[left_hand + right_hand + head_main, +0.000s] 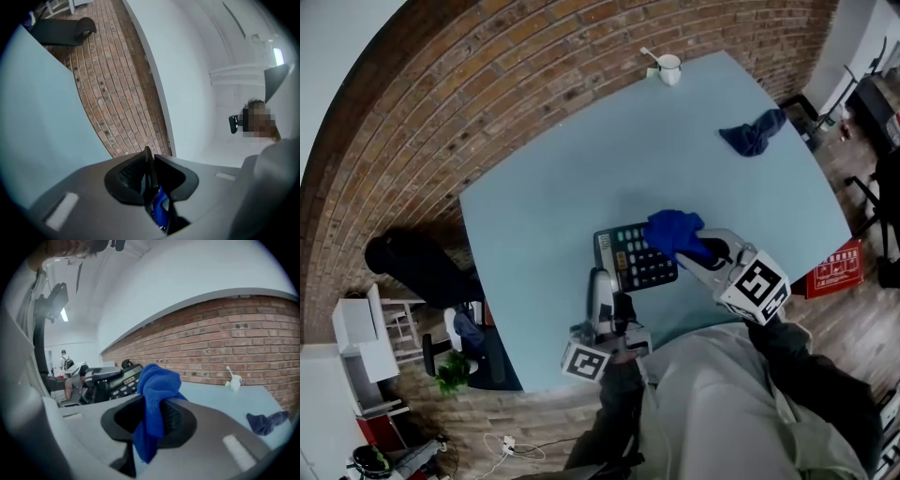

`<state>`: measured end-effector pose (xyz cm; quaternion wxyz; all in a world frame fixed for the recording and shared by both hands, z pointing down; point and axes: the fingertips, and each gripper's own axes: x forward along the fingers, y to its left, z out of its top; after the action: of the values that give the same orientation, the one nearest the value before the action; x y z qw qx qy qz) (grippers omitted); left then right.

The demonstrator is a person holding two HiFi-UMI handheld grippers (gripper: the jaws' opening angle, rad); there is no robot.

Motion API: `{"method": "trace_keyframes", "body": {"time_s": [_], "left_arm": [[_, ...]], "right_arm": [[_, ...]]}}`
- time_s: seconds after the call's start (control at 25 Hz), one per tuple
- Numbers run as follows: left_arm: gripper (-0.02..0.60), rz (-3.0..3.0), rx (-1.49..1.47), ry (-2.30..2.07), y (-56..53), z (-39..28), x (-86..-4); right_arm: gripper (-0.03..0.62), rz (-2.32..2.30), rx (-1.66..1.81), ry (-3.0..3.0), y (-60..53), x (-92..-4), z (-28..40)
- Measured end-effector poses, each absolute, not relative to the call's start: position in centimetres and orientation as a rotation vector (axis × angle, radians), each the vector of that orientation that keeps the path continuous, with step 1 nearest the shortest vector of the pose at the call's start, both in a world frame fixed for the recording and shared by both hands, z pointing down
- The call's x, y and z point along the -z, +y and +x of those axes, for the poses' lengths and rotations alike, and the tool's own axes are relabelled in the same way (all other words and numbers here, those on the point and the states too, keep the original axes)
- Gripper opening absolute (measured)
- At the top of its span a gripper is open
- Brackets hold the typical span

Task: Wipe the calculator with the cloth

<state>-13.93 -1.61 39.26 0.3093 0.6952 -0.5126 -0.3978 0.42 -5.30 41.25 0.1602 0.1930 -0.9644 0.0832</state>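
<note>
Just below the centre of the head view: a dark, flat calculator [630, 261], over the near part of a pale blue table [581, 169]. Shows rows of small light keys [649, 267] across most of its face and a narrow display [614, 237] strip along its upper left edge. Seen again at the left of centre in the right gripper view [119, 380], tilted with its key side towards the camera; cannot tell whether it rests on the table or is clear of it.

Draped over the calculator's upper right corner: a bright blue cloth [673, 231], bunched and rumpled, touching the keys there. Fills the middle of the right gripper view [154, 394], hanging in a fold below the jaws.

Right gripper [705, 251], reaching in from the lower right of the head view, clenched on that cloth, the pads pressing the fold from both sides [153, 420].

Left gripper [602, 278], coming up from the bottom centre, clamped on the calculator's lower left edge; shows in its own view as a thin dark rim [149, 161] pinched between nearly closed jaws [150, 174].

Further out on the table, well apart: a second cloth [755, 131], darker blue, crumpled at the upper right, and a white cup [669, 67] with a thin stick in it at the far top edge. Beyond the table, a brick wall [487, 94].
</note>
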Motion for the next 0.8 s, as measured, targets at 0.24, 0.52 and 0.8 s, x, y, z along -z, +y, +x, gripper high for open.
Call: {"method": "trace_keyframes", "body": {"time_s": [0.24,0.52,0.8], "left_arm": [[0.054,1.833,1.067,-1.345,-2.0,-13.0,-38.7],[0.054,1.757,1.221,-1.301,-1.3,-14.7,-37.3],[0.055,1.773,1.225,-1.244,-1.9,-13.3,-37.0]], "right_arm": [[0.08,0.112,-0.03,-2.677,4.5,-42.0,-5.0],[0.078,0.194,-0.023,-2.678,3.2,-42.0,-2.6],[0.078,0.249,-0.026,-2.681,3.5,-42.8,-3.2]]}}
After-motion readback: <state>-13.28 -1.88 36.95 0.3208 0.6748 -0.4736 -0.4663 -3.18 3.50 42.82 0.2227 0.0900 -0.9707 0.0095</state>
